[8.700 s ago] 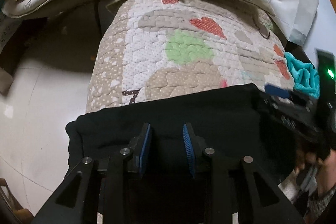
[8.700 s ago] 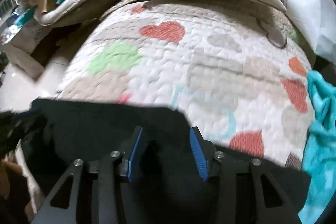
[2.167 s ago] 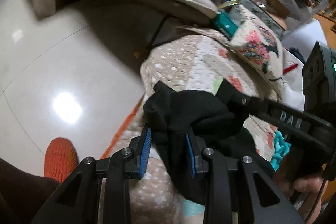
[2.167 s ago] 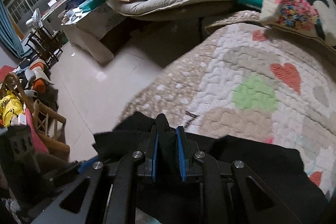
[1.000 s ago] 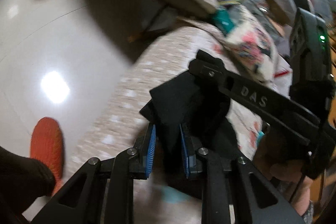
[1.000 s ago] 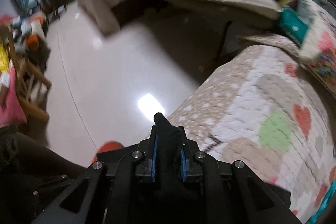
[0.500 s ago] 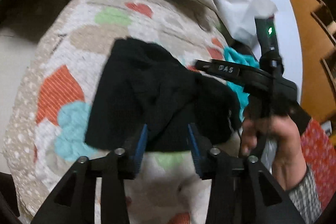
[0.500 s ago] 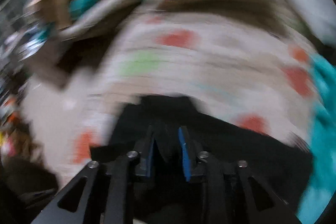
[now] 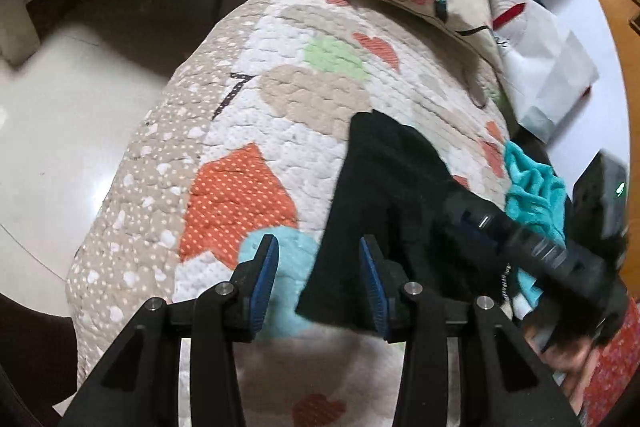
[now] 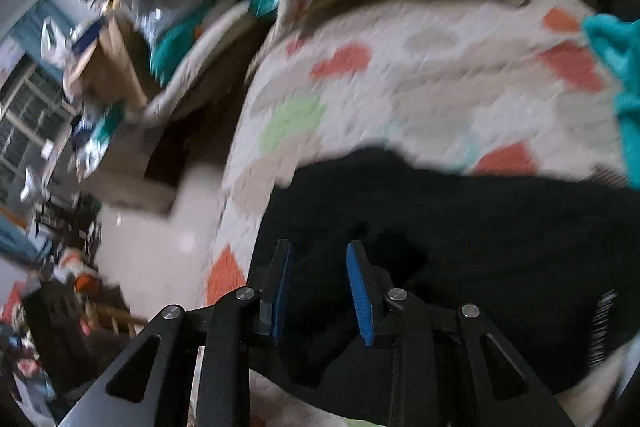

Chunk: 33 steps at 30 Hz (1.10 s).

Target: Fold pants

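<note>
I see the black fabric pants point(image 9: 384, 187) lying bunched, seemingly part-folded, on the heart-patterned quilt point(image 9: 280, 131); my left gripper point(image 9: 320, 267) and right gripper point(image 10: 316, 283) gape empty above them; smoothing likely remains.

Black pants point(image 9: 384, 187) lie folded in a rumpled heap on the patchwork quilt point(image 9: 248, 131), beside its orange patch point(image 9: 236, 199).

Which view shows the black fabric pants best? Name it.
Left wrist view: the black fabric pants lie sharp on the patchwork quilt. Right wrist view shows the pants closer but motion-blurred.
</note>
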Tool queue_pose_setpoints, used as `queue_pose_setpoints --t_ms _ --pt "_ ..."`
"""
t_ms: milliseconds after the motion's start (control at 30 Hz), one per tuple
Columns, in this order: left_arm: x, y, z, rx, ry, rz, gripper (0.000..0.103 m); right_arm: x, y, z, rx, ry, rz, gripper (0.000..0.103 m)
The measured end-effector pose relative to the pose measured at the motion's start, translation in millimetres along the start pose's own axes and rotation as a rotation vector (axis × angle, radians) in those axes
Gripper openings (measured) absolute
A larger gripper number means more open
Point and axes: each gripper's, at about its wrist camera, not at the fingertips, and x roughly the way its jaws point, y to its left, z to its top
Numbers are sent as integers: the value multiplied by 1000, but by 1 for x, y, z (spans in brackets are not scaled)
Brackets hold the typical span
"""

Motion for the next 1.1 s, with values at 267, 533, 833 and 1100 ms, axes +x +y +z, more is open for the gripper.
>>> queue_pose_setpoints --t_ms 267,533,833,1100 --pt "31 14 8 -39 32 -21 41 -23 -8 -14 8 -78 -320 32" --pt "27 49 11 -58 -33 32 41 23 54 -6 4 -75 121 32" --pt "33 52 14 -93 -5 -37 42 9 15 -39 -69 -35 -587 34" --pt "51 8 6 37 21 -84 48 -40 12 -3 -52 -175 -498 52"
